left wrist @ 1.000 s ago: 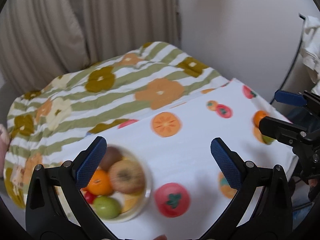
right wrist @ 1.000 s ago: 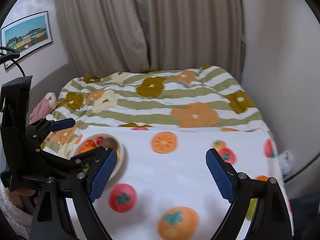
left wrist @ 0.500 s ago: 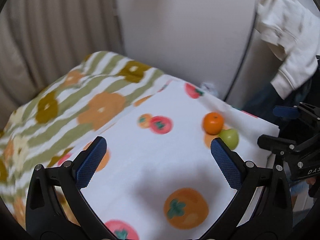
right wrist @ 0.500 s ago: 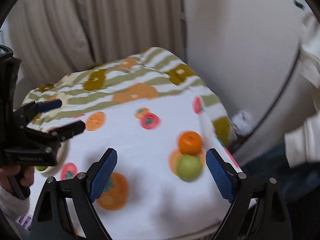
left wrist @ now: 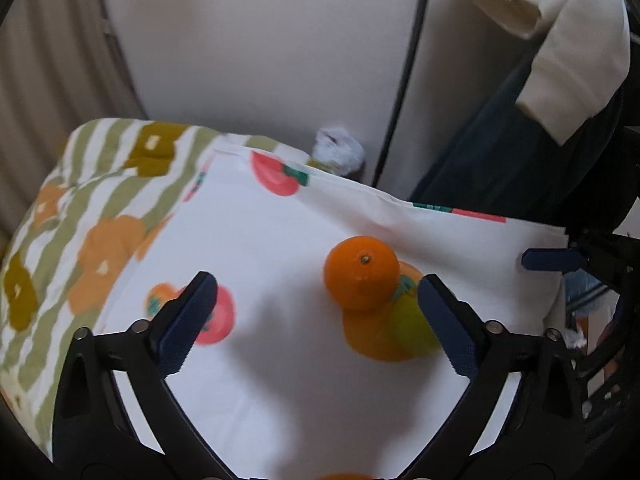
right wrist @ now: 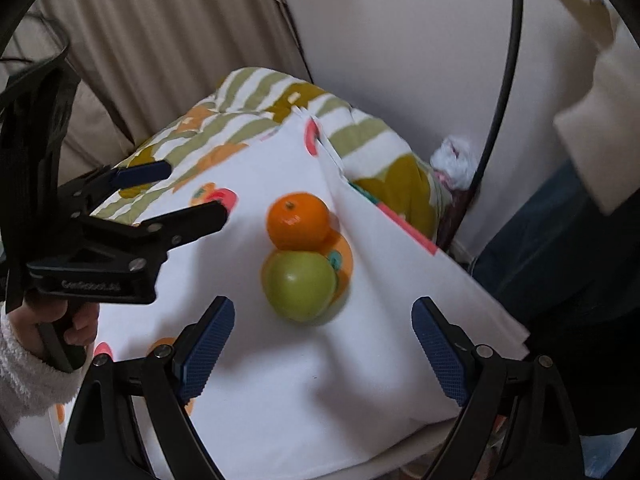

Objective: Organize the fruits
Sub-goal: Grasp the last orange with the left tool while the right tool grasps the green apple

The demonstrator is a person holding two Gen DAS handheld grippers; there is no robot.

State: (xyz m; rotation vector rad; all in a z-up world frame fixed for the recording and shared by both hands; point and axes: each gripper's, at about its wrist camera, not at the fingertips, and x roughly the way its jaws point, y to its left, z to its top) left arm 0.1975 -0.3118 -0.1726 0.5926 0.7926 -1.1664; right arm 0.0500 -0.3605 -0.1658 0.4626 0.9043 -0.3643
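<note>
An orange mandarin (left wrist: 361,271) and a green apple (left wrist: 408,326) lie touching each other on a white fruit-print cloth (left wrist: 280,360). Both show in the right wrist view, the mandarin (right wrist: 298,221) behind the apple (right wrist: 300,285). My left gripper (left wrist: 316,320) is open and empty, with the mandarin just ahead between its fingers and the apple partly hidden by its right finger. It also shows in the right wrist view (right wrist: 176,196), left of the fruit. My right gripper (right wrist: 322,344) is open and empty, with the apple just ahead of its fingertips. Its finger shows in the left wrist view (left wrist: 554,259).
The cloth lies on a bed with a green-striped flower quilt (left wrist: 92,216). The cloth's right edge (right wrist: 440,256) drops off close to the fruit. A wall (left wrist: 260,48), a black pole (left wrist: 404,76), hanging white clothing (left wrist: 560,32) and curtains (right wrist: 168,40) stand behind.
Both grippers have swung right, away from the fruit bowl, and closed in on the mandarin and the apple, which now look larger and nearer. Both stay open.
</note>
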